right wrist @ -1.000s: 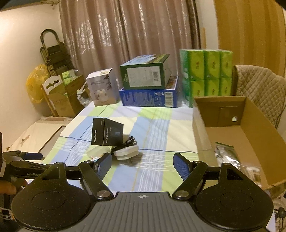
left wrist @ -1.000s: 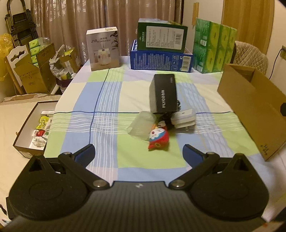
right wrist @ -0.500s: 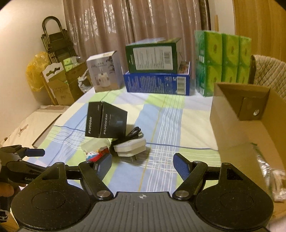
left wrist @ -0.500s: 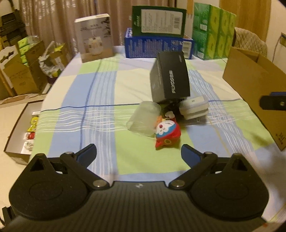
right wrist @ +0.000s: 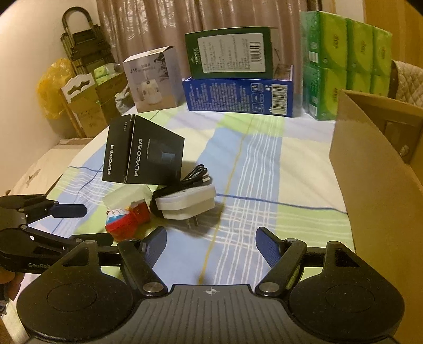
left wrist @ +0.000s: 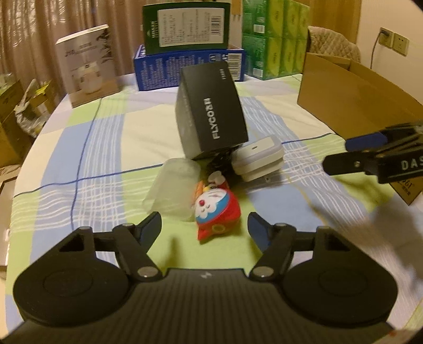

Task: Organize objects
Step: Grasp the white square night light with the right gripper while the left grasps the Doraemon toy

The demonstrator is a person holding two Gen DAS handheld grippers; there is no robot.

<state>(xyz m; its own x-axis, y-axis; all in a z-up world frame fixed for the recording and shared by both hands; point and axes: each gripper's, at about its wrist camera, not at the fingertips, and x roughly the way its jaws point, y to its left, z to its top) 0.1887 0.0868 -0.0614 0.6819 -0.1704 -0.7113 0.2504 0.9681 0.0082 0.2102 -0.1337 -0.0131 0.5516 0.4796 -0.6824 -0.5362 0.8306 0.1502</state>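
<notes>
A red and blue cat toy (left wrist: 215, 211) lies on the checked cloth just ahead of my open, empty left gripper (left wrist: 205, 226). A clear plastic cup (left wrist: 173, 191) lies on its side to the toy's left. Behind them are a black FLYCO box (left wrist: 211, 111), a white charger (left wrist: 257, 160) and a black cable. In the right wrist view the toy (right wrist: 128, 221), charger (right wrist: 185, 205) and black box (right wrist: 144, 154) lie ahead and left of my open, empty right gripper (right wrist: 211, 244). The left gripper also shows at the left edge of the right wrist view (right wrist: 68, 222).
An open cardboard box (right wrist: 370, 169) stands at the table's right side. A blue box (left wrist: 189, 67), a green box (left wrist: 186, 23), a white J10 box (left wrist: 87, 66) and green tissue packs (left wrist: 273, 39) line the far edge. Cartons sit on the floor at left.
Both grippers have moved forward toward the pile of objects, so the toy, cup and charger are closer. The right gripper has come into the left wrist view. Both stay open.
</notes>
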